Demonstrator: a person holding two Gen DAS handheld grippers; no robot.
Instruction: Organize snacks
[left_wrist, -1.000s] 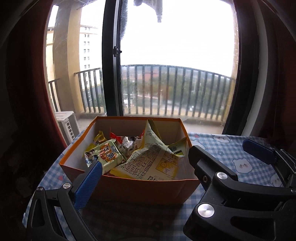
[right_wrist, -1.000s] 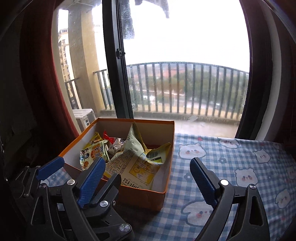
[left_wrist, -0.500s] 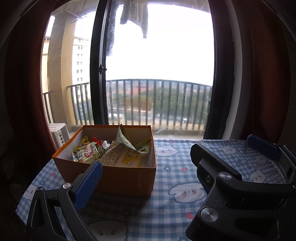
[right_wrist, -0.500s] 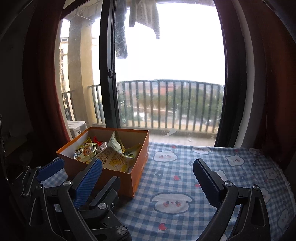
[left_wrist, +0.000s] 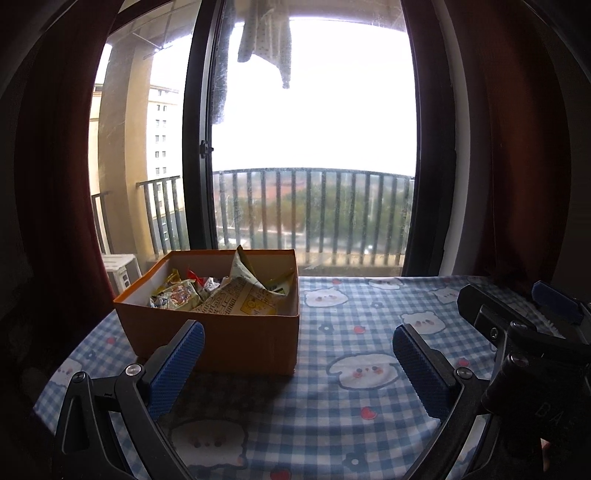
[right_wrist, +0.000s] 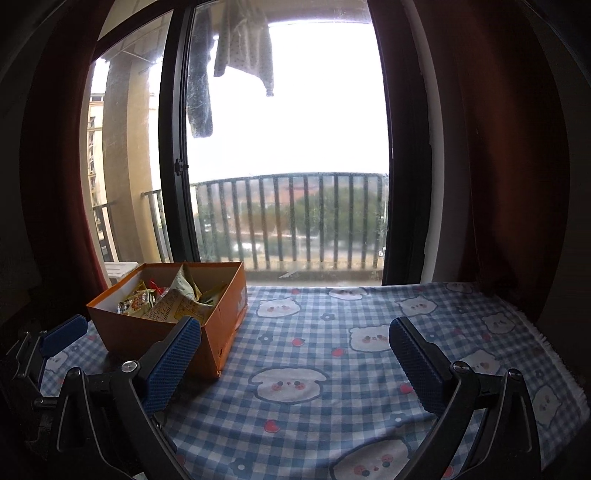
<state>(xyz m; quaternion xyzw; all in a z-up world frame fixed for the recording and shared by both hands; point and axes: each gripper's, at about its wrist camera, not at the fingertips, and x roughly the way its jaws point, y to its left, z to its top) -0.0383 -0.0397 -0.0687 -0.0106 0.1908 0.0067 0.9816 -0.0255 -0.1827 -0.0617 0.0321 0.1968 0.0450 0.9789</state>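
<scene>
— Both of your grippers have backed away from the orange box since a second ago; it filled the lower middle of each wrist view then and now sits smaller, out at about ten o'clock. Your right gripper's jaws have just been opening, with nothing but tablecloth between them.

— And the left gripper?

— Released too. Its blue pads stand wide apart with only the blue checked tablecloth between them. In the left wrist view its left pad overlaps the box's near wall; I cannot tell whether it touches.

— What does the box look like, going left to right?

— Open-topped cardboard, orange outside, pale inside. At its left end lie small yellow and orange snack packets, then a red-wrapped piece, then a large pale printed bag standing tilted, its pointed corner poking above the rim at the box's twelve o'clock.

— Where does it sit on the table?

— At the left part of the cloth near the far edge, close to the window. From your right gripper it lies at ten o'clock, and your left gripper shows at nine o'clock, low beside the box. To the box's three o'clock the cloth shows its bear-face and heart print.
</scene>
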